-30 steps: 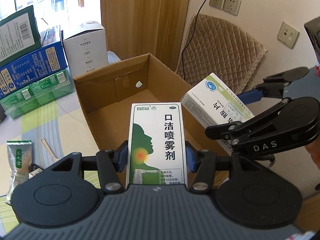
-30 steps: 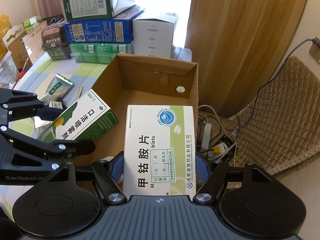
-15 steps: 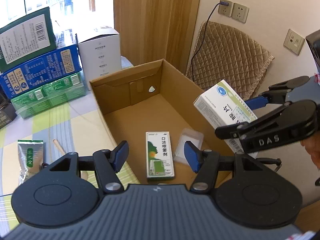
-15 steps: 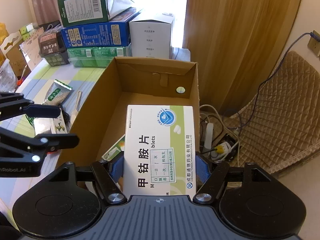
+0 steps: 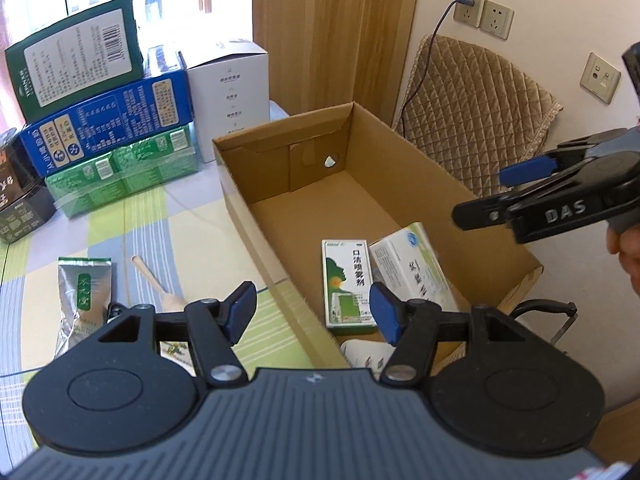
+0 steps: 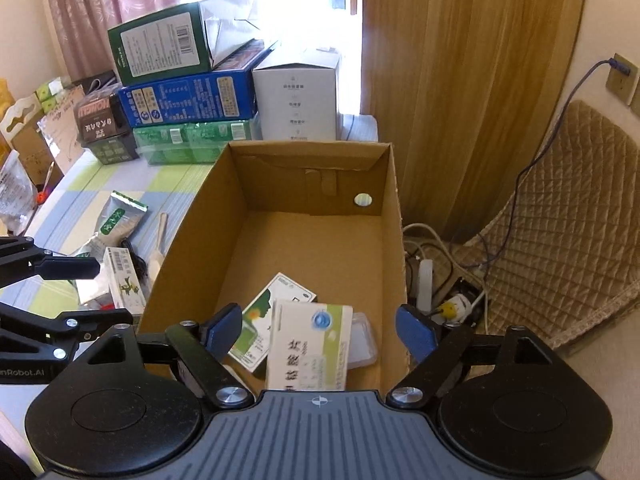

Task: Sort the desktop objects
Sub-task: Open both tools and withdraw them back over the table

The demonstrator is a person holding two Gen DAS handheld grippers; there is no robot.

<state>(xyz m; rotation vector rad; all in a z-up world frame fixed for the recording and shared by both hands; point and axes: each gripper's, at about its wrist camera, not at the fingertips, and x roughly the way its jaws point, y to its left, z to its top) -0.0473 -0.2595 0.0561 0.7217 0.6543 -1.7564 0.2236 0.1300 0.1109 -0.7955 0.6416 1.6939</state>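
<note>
We are letting go over the cardboard box (image 6: 316, 240), which fills the middle of the right wrist view. The right gripper (image 6: 318, 334) has just been opening its jaws, and they are now standing wide with nothing pressed between the pads; the white-and-green tablet box (image 6: 310, 350) is lying blurred below them, at the lower centre of the frame, partly over the green spray box (image 6: 268, 312). The left gripper (image 5: 312, 312) is also standing open and empty, its jaws having just been widening, at the lower centre of its own view. In our judgement both boxes are now in the carton, so we are finishing the drop well by keeping the jaws spread and lifting clear of the carton wall. Next we are probably turning to the green sachet (image 5: 82, 296) and wooden spoon (image 5: 158, 286) at the lower left.
</note>
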